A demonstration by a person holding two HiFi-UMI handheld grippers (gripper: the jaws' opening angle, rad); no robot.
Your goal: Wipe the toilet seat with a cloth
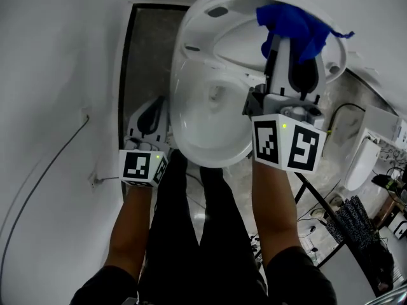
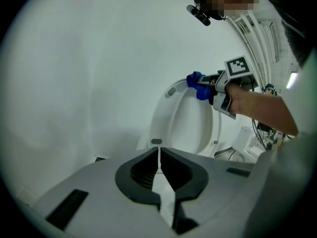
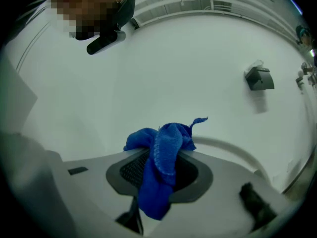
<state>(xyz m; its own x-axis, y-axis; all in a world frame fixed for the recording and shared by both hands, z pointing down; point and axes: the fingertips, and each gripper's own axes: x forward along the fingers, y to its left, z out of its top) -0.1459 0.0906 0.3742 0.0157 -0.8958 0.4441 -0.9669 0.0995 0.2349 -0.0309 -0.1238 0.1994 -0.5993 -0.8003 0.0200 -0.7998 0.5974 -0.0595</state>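
Cloth [image 1: 296, 25] in right hand-held gripper [image 1: 286, 44], forearm [image 1: 275, 202] outstretched

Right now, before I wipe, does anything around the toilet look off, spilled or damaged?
Nothing looks spilled or broken on the toilet. The only oddity is that the blue cloth sits wadded in the right gripper, one end hanging loose and a tail sticking up, so little flat cloth is presented for wiping.

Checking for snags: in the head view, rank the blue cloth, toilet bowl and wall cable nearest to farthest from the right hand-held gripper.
1. blue cloth: clamped in the right hand-held gripper itself.
2. toilet bowl: just below it, to the left.
3. wall cable: far left, along the wall.
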